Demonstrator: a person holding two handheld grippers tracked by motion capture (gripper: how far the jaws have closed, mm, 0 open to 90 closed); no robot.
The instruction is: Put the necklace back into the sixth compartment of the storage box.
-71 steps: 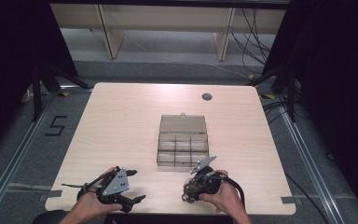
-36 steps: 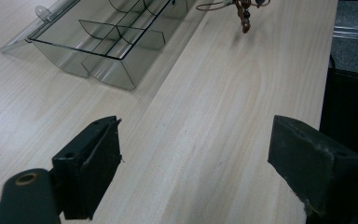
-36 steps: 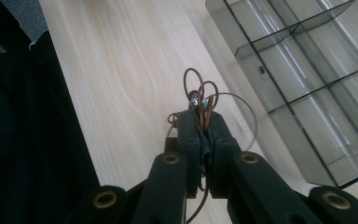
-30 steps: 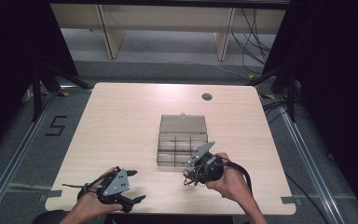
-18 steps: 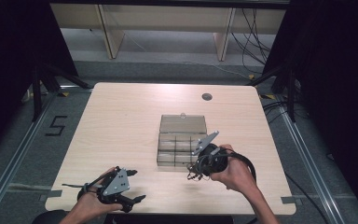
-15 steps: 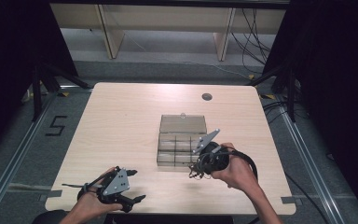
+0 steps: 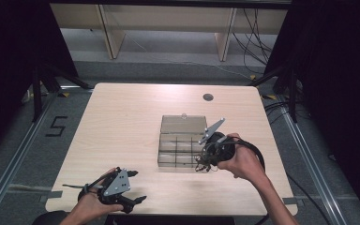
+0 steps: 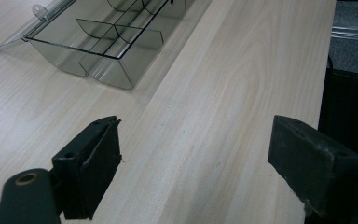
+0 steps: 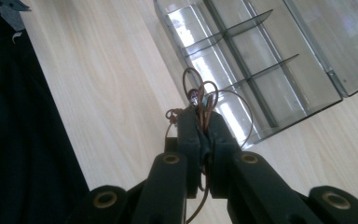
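On the counter (image 7: 131, 122) sits a clear divided box (image 7: 182, 145) with its lid folded flat behind it. Just beside the box's near right corner, the right hand-held gripper (image 9: 204, 122) has its jaws pressed together on a tangle of thin brown cord (image 9: 204, 95), loops sticking out above the tips. Well apart, near the front left edge, the left hand-held gripper (image 8: 193, 154) rests with jaws spread wide over bare wood.

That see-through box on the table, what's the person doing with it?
The person holds a gripper in each hand. The right gripper is pinching a tangle of thin brown wire beside the open, clear divided box. The left gripper rests open near the table's front edge, holding nothing.
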